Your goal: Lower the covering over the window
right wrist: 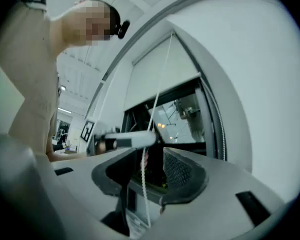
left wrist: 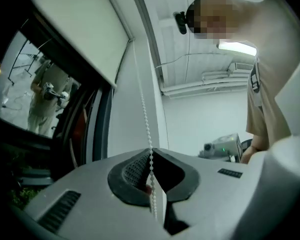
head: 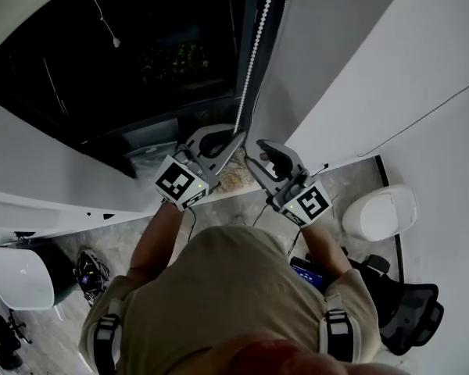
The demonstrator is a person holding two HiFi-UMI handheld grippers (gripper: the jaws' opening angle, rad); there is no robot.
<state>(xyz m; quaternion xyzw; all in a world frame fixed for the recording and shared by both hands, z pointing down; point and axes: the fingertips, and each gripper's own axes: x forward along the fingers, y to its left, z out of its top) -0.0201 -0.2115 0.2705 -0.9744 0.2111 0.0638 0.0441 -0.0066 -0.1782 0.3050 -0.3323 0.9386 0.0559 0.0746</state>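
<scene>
the left gripper (left wrist: 151, 155) is pinched shut on the white beaded plastic chain (left wrist: 144, 115) rising above it. the right gripper (right wrist: 149, 160) gapes wide, a strand hanging loose between its jaws. beyond, high above both, the pale fabric roller blind (left wrist: 82, 29) tops the dark window (head: 125, 61).

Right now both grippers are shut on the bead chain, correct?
Not quite. Only the left gripper is shut on the bead chain. The right gripper is open, and the chain just hangs between its jaws, as the right gripper view shows.
</scene>
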